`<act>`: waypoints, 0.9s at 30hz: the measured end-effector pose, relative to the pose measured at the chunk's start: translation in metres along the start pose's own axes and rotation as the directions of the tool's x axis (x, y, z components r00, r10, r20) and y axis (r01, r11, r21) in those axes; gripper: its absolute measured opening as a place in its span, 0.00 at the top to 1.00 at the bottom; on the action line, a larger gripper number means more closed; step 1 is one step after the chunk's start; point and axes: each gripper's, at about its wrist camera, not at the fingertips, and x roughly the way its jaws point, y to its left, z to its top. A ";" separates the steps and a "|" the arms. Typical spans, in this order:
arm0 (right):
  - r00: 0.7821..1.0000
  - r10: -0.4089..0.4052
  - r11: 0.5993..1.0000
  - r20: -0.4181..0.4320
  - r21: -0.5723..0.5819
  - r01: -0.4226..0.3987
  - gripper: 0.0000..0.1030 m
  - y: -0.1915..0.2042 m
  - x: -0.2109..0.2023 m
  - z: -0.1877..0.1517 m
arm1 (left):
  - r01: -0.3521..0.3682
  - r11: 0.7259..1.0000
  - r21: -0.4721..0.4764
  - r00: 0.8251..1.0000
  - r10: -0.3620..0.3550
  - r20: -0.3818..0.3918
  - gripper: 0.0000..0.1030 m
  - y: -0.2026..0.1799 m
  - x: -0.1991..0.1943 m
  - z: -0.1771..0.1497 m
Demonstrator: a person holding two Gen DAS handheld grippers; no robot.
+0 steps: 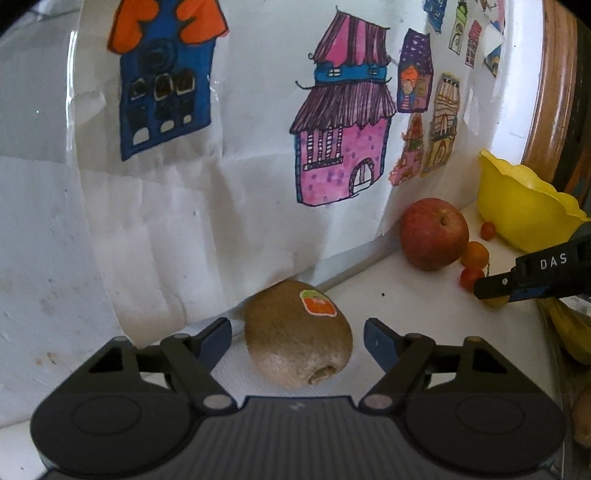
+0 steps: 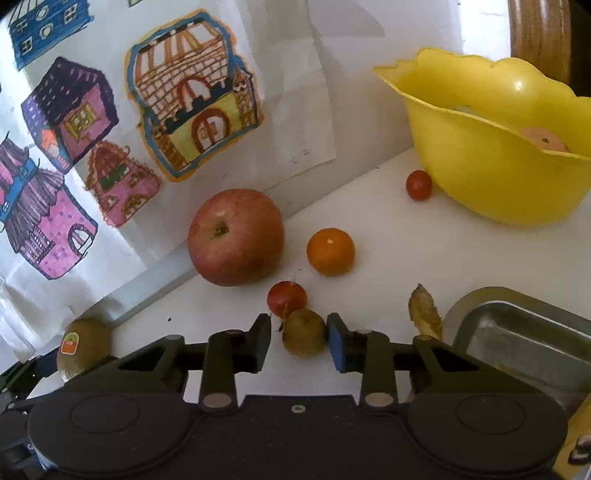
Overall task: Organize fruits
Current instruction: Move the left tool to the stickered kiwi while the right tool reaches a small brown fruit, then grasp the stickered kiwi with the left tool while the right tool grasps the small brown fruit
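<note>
Left hand-held gripper (image 1: 297, 341) low over the white table (image 1: 424, 314), jaws spread wide either side of a brown kiwi (image 1: 297, 334) with a sticker on top, neither finger touching it; kiwi lying on the table close against the paper-covered wall. Right hand-held gripper (image 2: 299, 341) also low and level, jaws parted around a small yellow-green fruit (image 2: 303, 338), right pad touching or nearly touching its side, left pad clear of it; not clamped. Just beyond that fruit, touching or almost touching it, a red cherry tomato (image 2: 287, 297); farther out a red apple (image 2: 236, 236) by the wall and a small orange fruit (image 2: 330, 252) beside it; a second red cherry tomato (image 2: 419, 185) next to the yellow bowl (image 2: 480, 177), something pale and round inside the bowl. To the right of the gripper, a metal tray (image 2: 524, 332) and a dried husk (image 2: 424, 308) at its corner. Behind everything, white paper sheets with coloured house drawings (image 2: 192, 96) on the wall; wooden frame (image 2: 535, 33) at upper right.
</note>
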 end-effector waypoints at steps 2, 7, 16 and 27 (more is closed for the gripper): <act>1.000 0.007 1.000 -0.006 -0.007 -0.007 0.71 0.004 0.000 -0.001 | -0.002 1.000 -0.001 1.000 0.002 0.007 0.21 -0.001 0.000 -0.002; 0.999 0.039 0.999 -0.027 -0.017 -0.039 0.72 0.016 0.000 -0.005 | 0.005 1.000 -0.019 1.000 -0.005 0.021 0.28 0.002 0.001 -0.001; 0.991 0.115 0.992 -0.060 -0.048 -0.118 0.72 0.044 -0.002 -0.018 | 0.036 0.999 -0.011 0.999 -0.035 0.022 0.38 0.003 -0.005 -0.004; 0.978 0.197 0.980 -0.068 -0.024 -0.199 0.72 0.051 -0.040 -0.044 | 0.139 0.990 0.023 0.990 -0.139 -0.024 0.39 -0.009 -0.024 -0.018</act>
